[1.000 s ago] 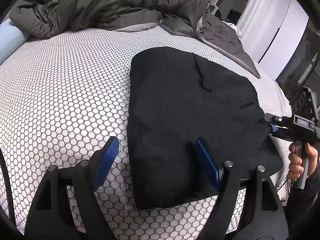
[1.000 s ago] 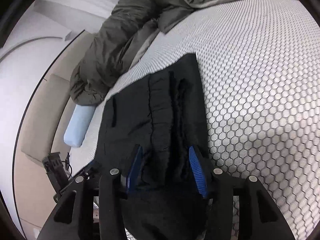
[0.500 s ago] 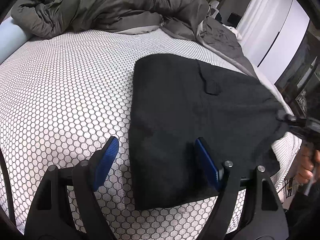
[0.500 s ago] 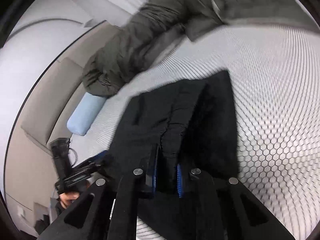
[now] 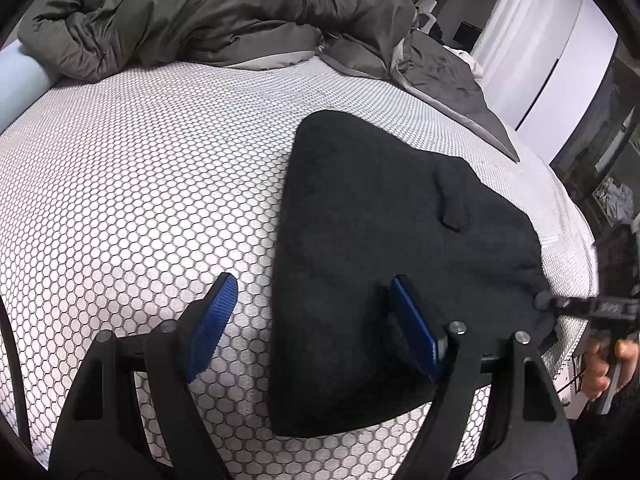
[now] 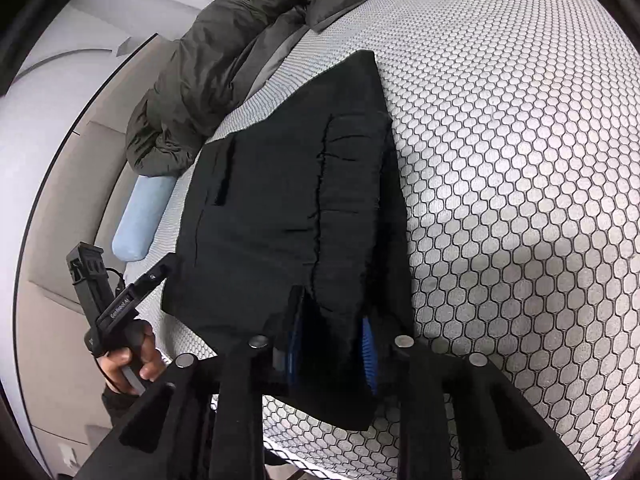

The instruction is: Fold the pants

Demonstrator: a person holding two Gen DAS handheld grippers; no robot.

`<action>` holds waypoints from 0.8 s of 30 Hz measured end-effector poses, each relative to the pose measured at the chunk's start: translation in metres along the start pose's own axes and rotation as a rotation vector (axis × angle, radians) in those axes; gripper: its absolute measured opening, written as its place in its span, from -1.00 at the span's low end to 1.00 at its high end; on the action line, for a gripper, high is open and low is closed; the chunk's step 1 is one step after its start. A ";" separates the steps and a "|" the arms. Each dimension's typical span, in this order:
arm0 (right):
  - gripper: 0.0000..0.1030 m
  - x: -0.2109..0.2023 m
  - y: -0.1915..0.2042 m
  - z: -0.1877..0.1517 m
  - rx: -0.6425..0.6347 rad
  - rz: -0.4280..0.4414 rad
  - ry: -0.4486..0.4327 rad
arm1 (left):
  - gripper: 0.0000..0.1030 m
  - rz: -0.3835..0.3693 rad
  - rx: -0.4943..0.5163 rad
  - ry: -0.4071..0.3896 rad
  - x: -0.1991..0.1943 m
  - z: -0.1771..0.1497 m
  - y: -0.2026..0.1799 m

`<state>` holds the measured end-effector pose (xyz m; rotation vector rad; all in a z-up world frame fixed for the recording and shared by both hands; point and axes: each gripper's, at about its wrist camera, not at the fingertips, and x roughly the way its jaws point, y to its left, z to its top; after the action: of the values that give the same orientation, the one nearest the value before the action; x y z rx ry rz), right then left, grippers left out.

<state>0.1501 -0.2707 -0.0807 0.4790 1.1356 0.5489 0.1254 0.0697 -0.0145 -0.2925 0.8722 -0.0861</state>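
Your right tool (image 6: 332,344) pinches the near edge of the black fleece pants (image 6: 288,200), so that edge can lift. Your left tool (image 5: 316,328) hangs spread, straddling the opposite edge above the honeycomb-patterned white bed (image 5: 140,184).

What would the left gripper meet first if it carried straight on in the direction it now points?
Probably the black pants. The left gripper is open, one finger over the honeycomb mattress cover, the other over the pants' edge. Depth is unclear; beyond lies the grey duvet.
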 end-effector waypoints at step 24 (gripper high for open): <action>0.24 0.023 0.081 -0.026 -0.600 -0.360 -0.140 | 0.48 -0.035 0.283 0.076 0.015 -0.029 -0.032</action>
<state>0.1197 -0.1912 -0.0565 -0.2015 0.8419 0.4997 0.1143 0.0296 -0.0343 -0.0398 0.9176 -0.2518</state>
